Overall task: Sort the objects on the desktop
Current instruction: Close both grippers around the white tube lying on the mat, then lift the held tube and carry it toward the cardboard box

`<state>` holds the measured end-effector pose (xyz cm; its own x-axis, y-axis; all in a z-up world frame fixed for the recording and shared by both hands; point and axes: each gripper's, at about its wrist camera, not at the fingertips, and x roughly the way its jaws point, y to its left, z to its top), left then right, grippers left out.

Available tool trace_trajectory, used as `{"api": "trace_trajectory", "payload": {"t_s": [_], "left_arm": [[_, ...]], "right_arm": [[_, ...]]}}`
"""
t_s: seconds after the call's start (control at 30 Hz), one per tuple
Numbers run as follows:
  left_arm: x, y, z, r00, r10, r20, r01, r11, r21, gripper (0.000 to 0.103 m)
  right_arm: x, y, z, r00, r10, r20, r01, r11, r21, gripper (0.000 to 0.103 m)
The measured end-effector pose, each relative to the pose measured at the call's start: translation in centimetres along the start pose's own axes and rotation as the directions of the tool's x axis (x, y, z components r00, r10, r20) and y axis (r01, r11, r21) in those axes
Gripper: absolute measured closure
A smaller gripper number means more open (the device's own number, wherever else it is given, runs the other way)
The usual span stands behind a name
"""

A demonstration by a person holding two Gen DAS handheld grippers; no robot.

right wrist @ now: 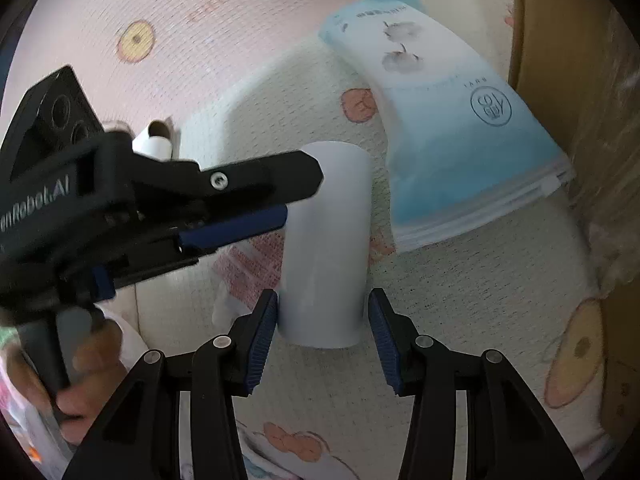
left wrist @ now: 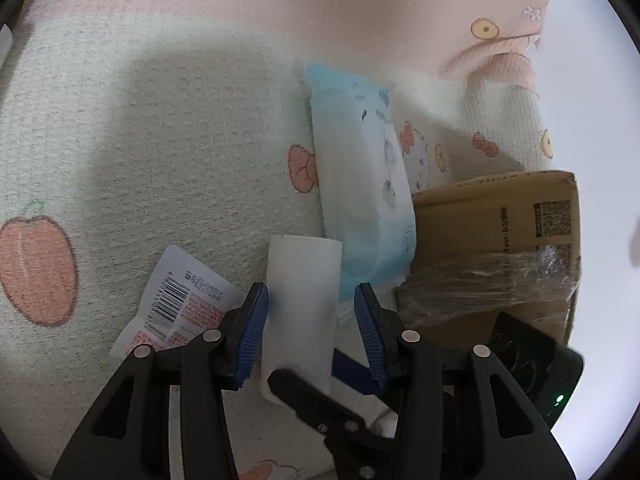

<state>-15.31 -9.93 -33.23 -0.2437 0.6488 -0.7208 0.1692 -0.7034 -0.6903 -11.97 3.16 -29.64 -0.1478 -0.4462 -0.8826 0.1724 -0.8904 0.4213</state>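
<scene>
Early stage, nothing visibly sorted. Right gripper (right wrist: 322, 338) wide open, straddling white roll (right wrist: 326, 240) at centre, ungripped. Left gripper (left wrist: 310, 336) wide open, empty. Tissue pack (right wrist: 452, 136) upper right, barcoded packet (left wrist: 180, 300) lower left, left to sort.

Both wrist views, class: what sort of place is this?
Probably a home: a soft printed cloth covers the surface, with a tissue pack, a white roll and a cardboard box on it.

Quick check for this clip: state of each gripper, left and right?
Left gripper: open, white roll between its fingers, not clamped.
Right gripper: open, straddling the roll's near end.
</scene>
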Motion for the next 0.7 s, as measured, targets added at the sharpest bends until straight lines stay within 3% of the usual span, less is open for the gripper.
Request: {"api": "trace_trajectory", "payload": {"t_s": [0.27, 0.53, 0.7], "left_arm": [[1.3, -0.1, 0.0, 1.0, 0.009, -0.017, -0.009, 1.0, 0.002, 0.057], [-0.2, 0.1, -0.7, 0.999, -0.047, 0.014, 0.047, 0.999, -0.006, 0.057], [-1.6, -0.2, -1.4, 0.997, -0.064, 0.04, 0.063, 0.998, 0.012, 0.057]], "right_arm": [[0.7, -1.4, 0.3, 0.999, 0.044, 0.011, -0.045, 0.996, 0.076, 0.059], [0.6, 0.9, -1.0, 0.999, 0.019, 0.039, -0.018, 1.0, -0.018, 0.06], [-0.3, 1.8, -1.7, 0.997, 0.05, 0.055, -0.048, 0.998, -0.048, 0.06]]}}
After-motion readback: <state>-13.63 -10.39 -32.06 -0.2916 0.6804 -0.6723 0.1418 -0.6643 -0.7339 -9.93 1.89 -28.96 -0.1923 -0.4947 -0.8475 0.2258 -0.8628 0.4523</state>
